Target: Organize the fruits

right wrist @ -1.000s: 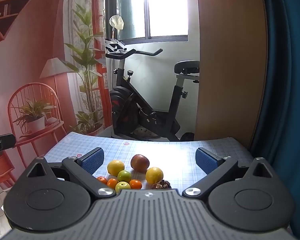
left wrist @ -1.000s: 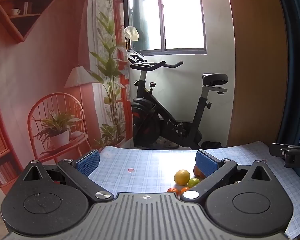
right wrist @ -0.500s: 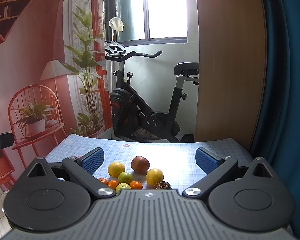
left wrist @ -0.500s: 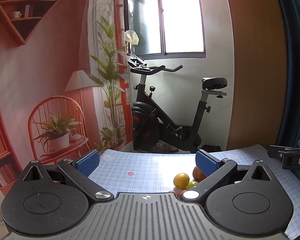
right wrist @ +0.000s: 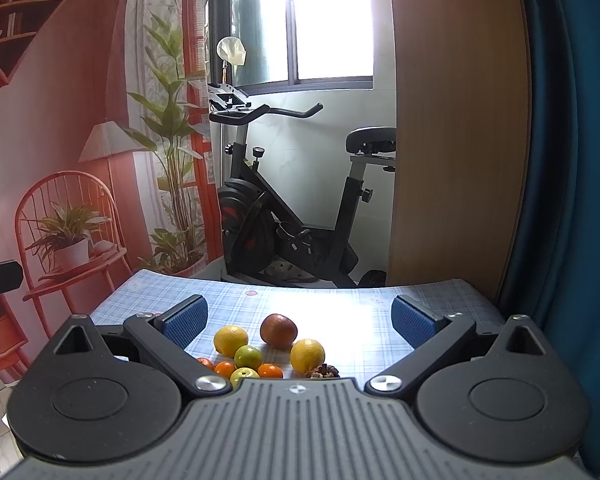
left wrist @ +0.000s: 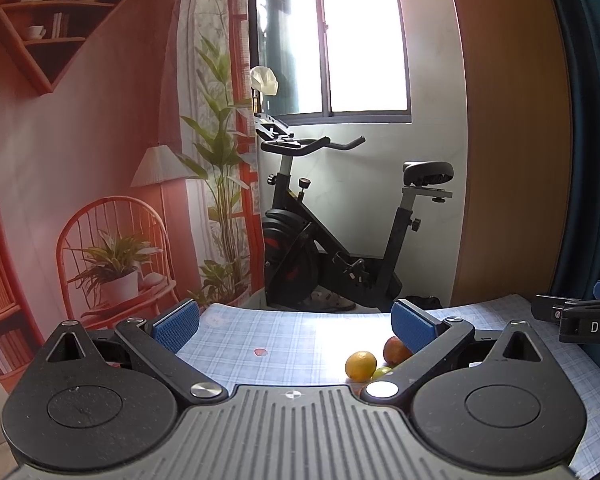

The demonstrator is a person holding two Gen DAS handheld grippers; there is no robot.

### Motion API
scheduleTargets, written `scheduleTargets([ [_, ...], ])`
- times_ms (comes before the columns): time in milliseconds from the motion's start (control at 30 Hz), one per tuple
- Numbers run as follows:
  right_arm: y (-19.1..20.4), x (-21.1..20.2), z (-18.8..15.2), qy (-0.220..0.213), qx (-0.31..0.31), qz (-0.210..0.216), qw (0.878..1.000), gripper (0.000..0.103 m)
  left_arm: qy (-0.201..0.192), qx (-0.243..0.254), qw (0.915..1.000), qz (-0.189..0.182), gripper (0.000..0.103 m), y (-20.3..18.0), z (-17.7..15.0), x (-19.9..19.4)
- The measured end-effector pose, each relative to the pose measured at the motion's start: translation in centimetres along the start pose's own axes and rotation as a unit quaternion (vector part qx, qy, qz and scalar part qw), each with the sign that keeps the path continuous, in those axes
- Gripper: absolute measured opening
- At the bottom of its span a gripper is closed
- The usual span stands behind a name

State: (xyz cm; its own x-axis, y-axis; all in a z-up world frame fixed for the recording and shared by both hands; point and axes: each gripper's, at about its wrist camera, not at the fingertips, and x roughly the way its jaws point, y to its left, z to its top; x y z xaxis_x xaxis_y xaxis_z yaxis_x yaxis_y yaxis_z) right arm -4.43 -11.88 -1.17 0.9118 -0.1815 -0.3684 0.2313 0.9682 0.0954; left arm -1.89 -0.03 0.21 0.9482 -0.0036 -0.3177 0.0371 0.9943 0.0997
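A cluster of fruit lies on the blue checked tablecloth (right wrist: 340, 308). In the right wrist view I see a red apple (right wrist: 278, 330), two yellow lemons (right wrist: 231, 340) (right wrist: 307, 355), a green fruit (right wrist: 248, 356), a yellow-green one (right wrist: 243, 373) and small oranges (right wrist: 270, 370), plus a brown nut-like lump (right wrist: 322, 371). My right gripper (right wrist: 299, 322) hangs open above and behind them, holding nothing. In the left wrist view a lemon (left wrist: 360, 365) and the apple (left wrist: 394, 351) show by the right finger. My left gripper (left wrist: 296, 326) is open and empty, left of the fruit.
An exercise bike (left wrist: 340, 248) stands past the far table edge, under a window. A wooden panel (right wrist: 456, 140) and a blue curtain (right wrist: 572, 160) rise at the right. The right gripper's body (left wrist: 580, 320) shows at the left wrist view's right edge. Bare tablecloth (left wrist: 268, 336) lies left of the fruit.
Both grippers have tilted slightly upward or drawn back; the fruit sits lower in both views, and fewer pieces show in the left wrist view. Both stay open.
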Motion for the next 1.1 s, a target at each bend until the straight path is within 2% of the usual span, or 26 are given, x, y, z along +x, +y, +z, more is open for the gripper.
scheduleTargets([
  [1100,0.16,-0.07,0.26,-0.002,0.000,-0.001,1.000,0.100,-0.010,-0.003,0.9999,-0.010,0.103,0.22,0.02,-0.58],
])
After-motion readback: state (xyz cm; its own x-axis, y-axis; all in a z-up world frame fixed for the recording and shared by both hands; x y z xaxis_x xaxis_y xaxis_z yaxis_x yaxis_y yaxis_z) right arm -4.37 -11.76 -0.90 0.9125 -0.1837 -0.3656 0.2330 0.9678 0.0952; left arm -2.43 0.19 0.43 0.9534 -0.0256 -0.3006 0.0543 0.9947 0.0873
